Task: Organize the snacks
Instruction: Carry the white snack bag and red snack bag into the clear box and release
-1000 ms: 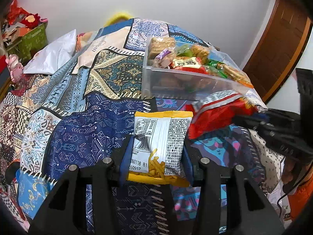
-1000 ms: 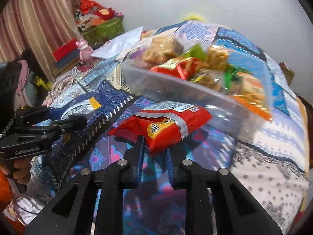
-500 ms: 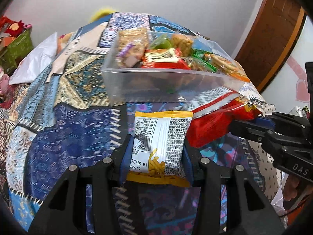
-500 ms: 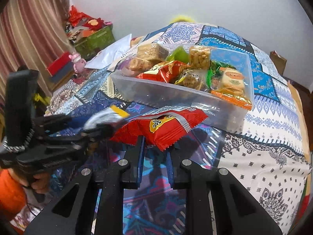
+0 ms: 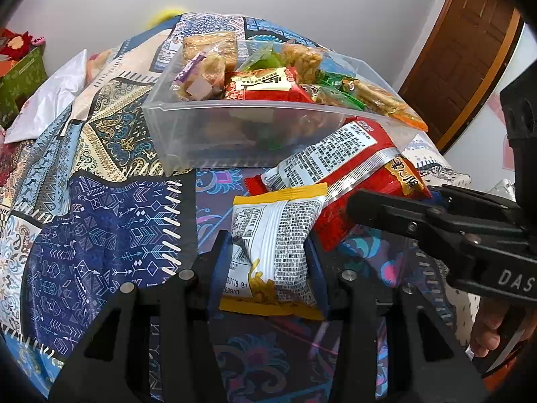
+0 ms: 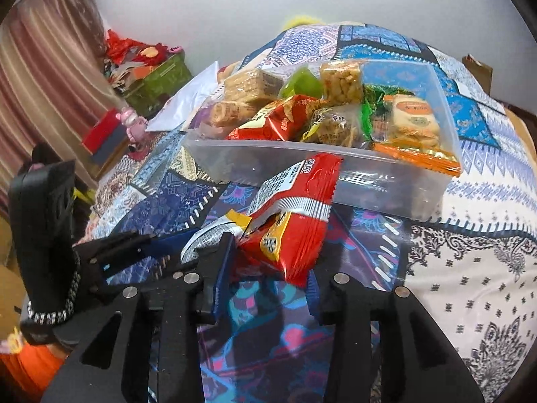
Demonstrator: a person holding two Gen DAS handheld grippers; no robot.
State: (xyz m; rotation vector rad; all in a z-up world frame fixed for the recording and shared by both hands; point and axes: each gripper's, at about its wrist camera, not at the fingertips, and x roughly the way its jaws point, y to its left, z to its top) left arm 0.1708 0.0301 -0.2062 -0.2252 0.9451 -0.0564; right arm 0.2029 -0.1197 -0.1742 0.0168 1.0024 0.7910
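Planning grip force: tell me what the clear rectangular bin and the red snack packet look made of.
Clear rectangular bin: apparently rigid translucent plastic; contents show through hazy walls. Red snack packet: seemingly glossy plastic film; crinkles, glare, silvery seam strip.

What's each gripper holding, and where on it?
Left gripper: white-and-yellow packet, pinched across its lower half, by the side edges. Right gripper: red packet, near its bottom end, though the fingers look spread, so a firm pinch cannot be told.

Two close wrist views, both facing the snack bin [image 5: 255, 124].
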